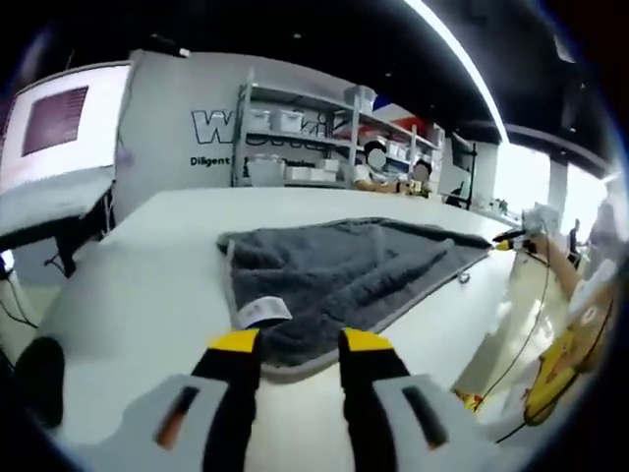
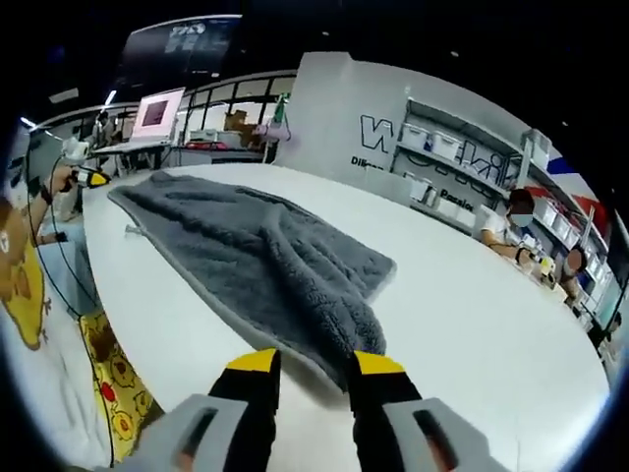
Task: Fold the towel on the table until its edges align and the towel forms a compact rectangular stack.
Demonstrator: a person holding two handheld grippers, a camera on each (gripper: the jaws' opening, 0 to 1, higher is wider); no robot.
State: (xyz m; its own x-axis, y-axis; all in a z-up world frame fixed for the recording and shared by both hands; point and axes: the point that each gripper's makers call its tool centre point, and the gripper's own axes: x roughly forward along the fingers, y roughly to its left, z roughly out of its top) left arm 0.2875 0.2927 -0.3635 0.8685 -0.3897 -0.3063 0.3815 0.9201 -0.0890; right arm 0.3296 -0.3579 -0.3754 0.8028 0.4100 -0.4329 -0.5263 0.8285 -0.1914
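A big grey fluffy towel (image 1: pixel 344 270) lies spread out on a wide white table (image 1: pixel 147 285), all rumpled and partly doubled over on itself. In the left gripper view, a small white tag (image 1: pixel 263 313) sticks up from the towel's near edge, just above the left gripper (image 1: pixel 300 344). That gripper has black jaws with yellow tips, and they are spread apart, with the edge of the towel lying between them. They are not pinching it. In the right gripper view, the same towel (image 2: pixel 251 256) stretches away across the table (image 2: pixel 472 305), and its near corner comes down between the yellow tips of the right gripper (image 2: pixel 316 366). Those jaws are spread apart too, with nothing squeezed in them. Behind the table stands a set of metal shelves (image 1: pixel 295 138) against a grey wall, and on the shelves sit white boxes (image 1: pixel 287 120); I cannot tell what is inside them. Two people (image 2: pixel 516 228) sit at the far side of the table. A screen (image 2: pixel 157 111) glows pink in the back of the room.
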